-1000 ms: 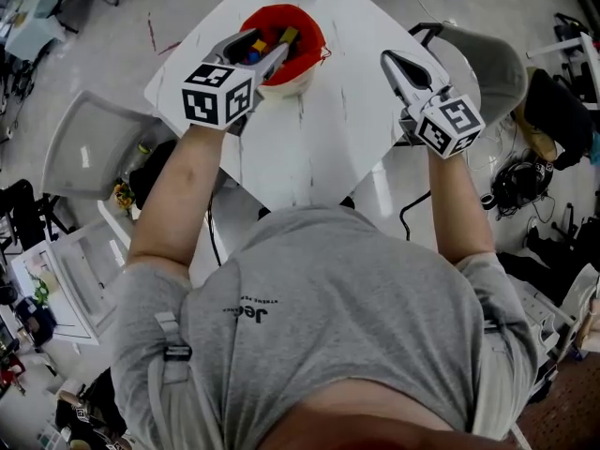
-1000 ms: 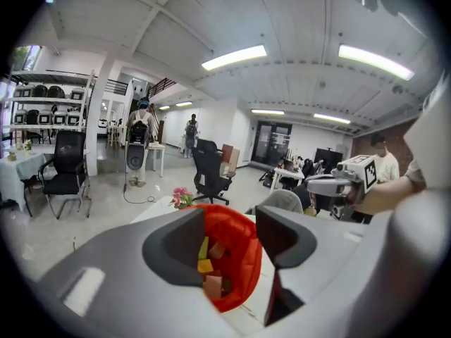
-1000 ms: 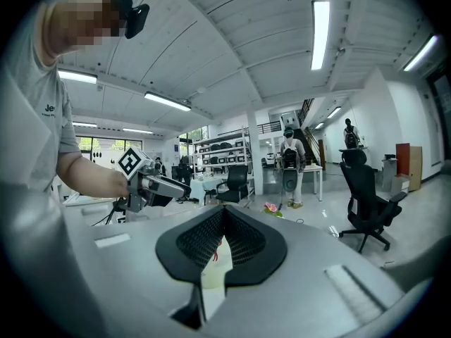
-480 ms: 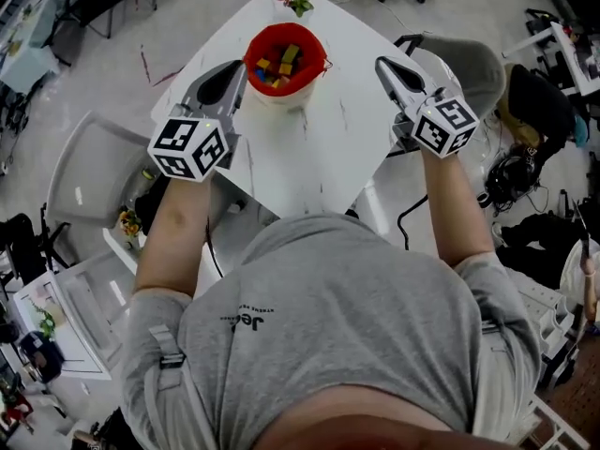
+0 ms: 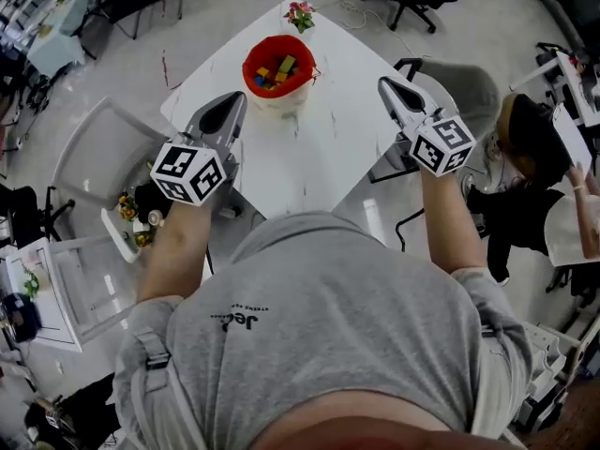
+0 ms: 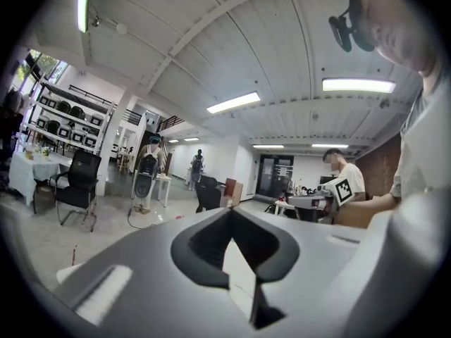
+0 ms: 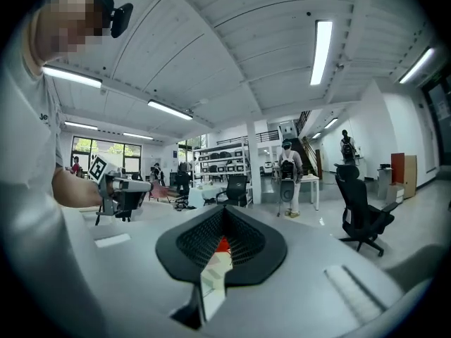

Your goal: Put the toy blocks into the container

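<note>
Toy blocks (image 5: 274,71) in yellow, blue, red and green lie heaped inside the red container (image 5: 249,62), which stands near the far corner of the white counter (image 5: 309,153). No block is seen on the bare counter top.

At the left, the left gripper (image 5: 238,98) hangs over the counter's left edge, pointing roughly level towards the far side. Its jaws have just been closing and now stand clenched together at the tips, with nothing between them; its own view shows only a strip of pale counter through the slot behind the tips. The container sits beyond and to the right of these jaws, near them but apart, touching nothing of the gripper.

In the middle, the container stands alone between the two grippers, further out than either. A small potted flower (image 5: 300,12) stands at the counter's far corner beyond it.

At the right, the right gripper (image 5: 385,82) is held over the counter's right edge, also close to level. Its jaws are clenched tip to tip and empty; a sliver of red and white shows through the slot behind them. The container lies well to the left of these jaws, clearly apart.
</note>
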A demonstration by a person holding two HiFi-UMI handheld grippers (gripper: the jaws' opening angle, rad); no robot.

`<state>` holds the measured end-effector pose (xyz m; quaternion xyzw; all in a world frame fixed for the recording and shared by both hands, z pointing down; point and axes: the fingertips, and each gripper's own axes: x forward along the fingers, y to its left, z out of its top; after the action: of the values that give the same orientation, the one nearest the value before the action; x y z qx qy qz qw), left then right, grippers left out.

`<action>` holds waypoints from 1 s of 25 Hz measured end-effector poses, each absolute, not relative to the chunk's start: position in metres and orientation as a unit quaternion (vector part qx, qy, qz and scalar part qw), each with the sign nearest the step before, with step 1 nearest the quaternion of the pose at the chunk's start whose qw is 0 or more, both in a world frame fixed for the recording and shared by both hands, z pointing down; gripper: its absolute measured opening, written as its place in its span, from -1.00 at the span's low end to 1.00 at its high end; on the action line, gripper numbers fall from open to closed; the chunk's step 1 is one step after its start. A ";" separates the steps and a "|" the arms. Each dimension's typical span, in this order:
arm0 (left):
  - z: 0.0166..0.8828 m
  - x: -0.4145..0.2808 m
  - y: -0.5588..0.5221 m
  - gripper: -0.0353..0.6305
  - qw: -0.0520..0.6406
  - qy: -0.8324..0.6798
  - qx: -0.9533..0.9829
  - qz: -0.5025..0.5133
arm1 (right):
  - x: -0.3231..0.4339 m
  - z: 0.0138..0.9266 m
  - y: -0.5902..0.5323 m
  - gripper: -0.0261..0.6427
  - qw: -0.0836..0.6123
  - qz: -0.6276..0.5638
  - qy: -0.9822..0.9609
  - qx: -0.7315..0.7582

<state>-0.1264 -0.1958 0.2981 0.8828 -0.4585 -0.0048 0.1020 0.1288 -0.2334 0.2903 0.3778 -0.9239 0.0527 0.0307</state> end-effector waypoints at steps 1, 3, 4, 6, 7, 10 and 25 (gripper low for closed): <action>0.297 -0.122 -0.190 -0.72 0.098 -0.467 0.879 -0.002 | 0.135 0.289 -0.234 -0.91 0.025 0.054 -0.926 0.372; 0.293 -0.114 -0.180 -0.72 0.096 -0.483 0.871 0.000 | 0.146 0.288 -0.231 -0.91 0.016 0.057 -0.930 0.362; 0.290 -0.111 -0.175 -0.72 0.097 -0.490 0.866 -0.002 | 0.152 0.288 -0.230 -0.91 0.014 0.058 -0.932 0.357; 0.284 -0.108 -0.166 -0.72 0.098 -0.502 0.859 -0.008 | 0.161 0.288 -0.227 -0.91 0.012 0.061 -0.934 0.352; 0.281 -0.109 -0.163 -0.72 0.095 -0.506 0.857 -0.008 | 0.165 0.288 -0.226 -0.91 0.012 0.064 -0.934 0.352; 0.268 -0.116 -0.157 -0.72 0.074 -0.506 0.859 -0.004 | 0.170 0.285 -0.221 -0.91 0.008 0.066 -0.929 0.364; 0.254 -0.152 -0.157 -0.72 0.058 -0.448 0.892 -0.024 | 0.151 0.263 -0.182 -0.91 0.008 0.058 -0.903 0.426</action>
<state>-0.1521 -0.1571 0.2538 0.8919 -0.4478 -0.0242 0.0578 0.1510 -0.1817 0.2631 0.4263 -0.9027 0.0584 0.0082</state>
